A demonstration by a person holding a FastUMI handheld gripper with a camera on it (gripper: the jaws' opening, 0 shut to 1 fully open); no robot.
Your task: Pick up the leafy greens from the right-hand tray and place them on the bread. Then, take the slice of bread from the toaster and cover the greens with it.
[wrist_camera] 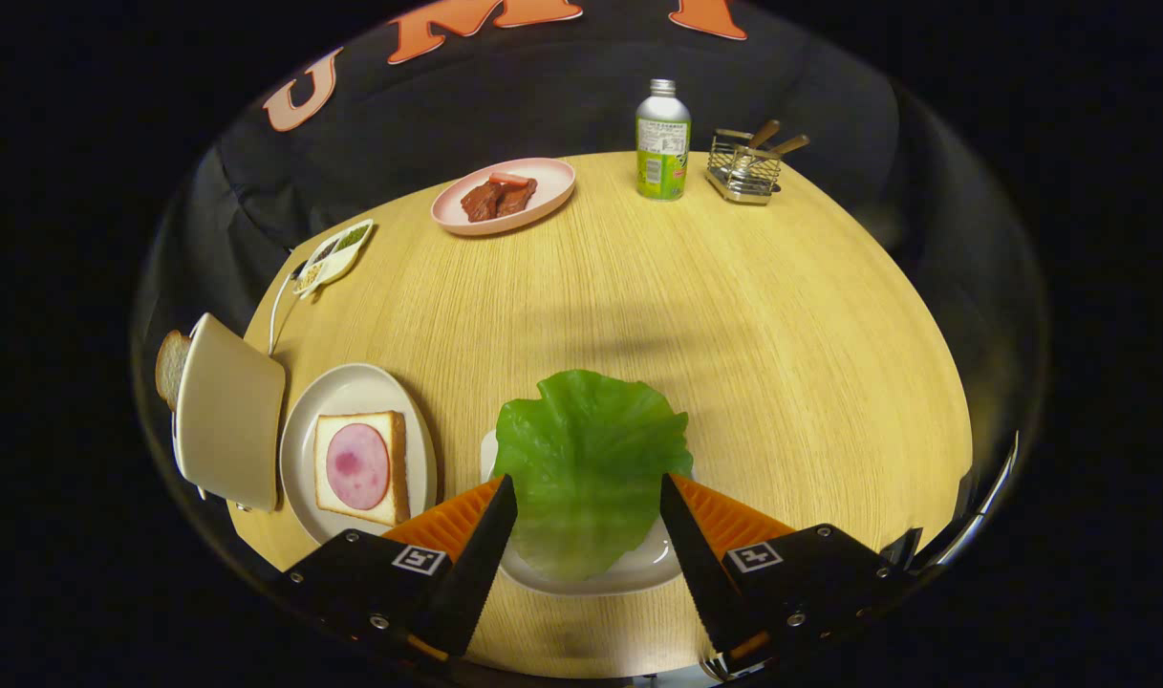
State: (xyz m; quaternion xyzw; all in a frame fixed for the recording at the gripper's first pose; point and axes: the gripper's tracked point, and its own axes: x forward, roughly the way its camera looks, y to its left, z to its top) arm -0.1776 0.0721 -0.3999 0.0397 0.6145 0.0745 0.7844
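Green and broad, the lettuce leaf [589,468] is laid on a small white tray [638,569], framed between the fingers of the gripper [589,497], whose jaws are spread wide, nothing pinched, presumably for a grasp. Its long axis runs away from the fingers, ruffled edge farthest. The bread with ham [359,466] is plated to the left beside the toaster [227,411].

- The leafy green [589,468] blankets its white tray [638,571], leaving just a sliver of rim by the table's [782,315] near edge.
- The gripper [589,497], fingers spread wide, hides the leaf's lower corners.
- At the left edge, the toaster [229,411] conceals most of its bread slice [171,367].
- The seasoning dish [337,253] contents are too small to identify.
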